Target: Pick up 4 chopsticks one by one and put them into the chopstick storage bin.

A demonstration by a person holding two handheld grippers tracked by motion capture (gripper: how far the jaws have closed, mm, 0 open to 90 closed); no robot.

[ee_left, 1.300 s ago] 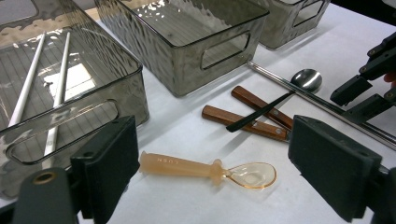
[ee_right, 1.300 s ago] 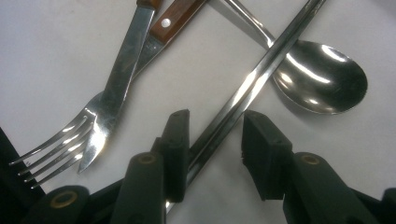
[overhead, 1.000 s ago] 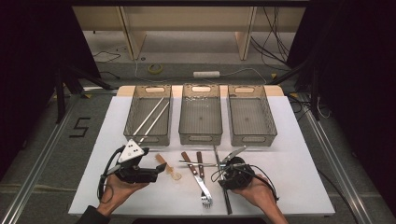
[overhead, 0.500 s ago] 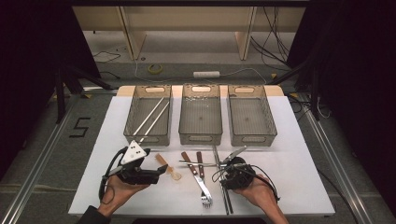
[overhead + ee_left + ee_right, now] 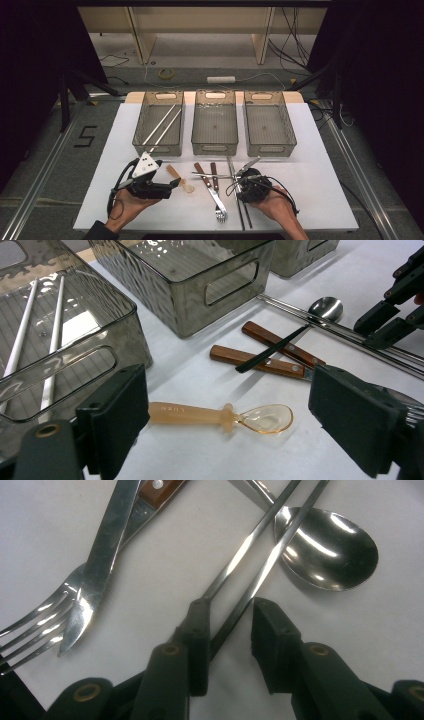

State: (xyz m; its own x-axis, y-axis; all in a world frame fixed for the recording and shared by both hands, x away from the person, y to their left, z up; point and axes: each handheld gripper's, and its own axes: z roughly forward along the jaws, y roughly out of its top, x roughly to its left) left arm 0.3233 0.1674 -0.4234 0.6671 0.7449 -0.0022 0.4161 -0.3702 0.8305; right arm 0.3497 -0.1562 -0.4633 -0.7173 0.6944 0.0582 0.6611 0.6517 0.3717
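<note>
near the tabletop's front edge, the right gripper (image 5: 227,645) has just been closing; its narrowed jaws straddle one metal chopstick (image 5: 260,572) and should gather both before lifting, while the left gripper (image 5: 225,435) waits wide open.

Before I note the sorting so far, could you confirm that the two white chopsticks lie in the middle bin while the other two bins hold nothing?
Not quite: the two white chopsticks lie in the left bin, not the middle bin. The high view shows it; the middle and right bin hold nothing.
</note>
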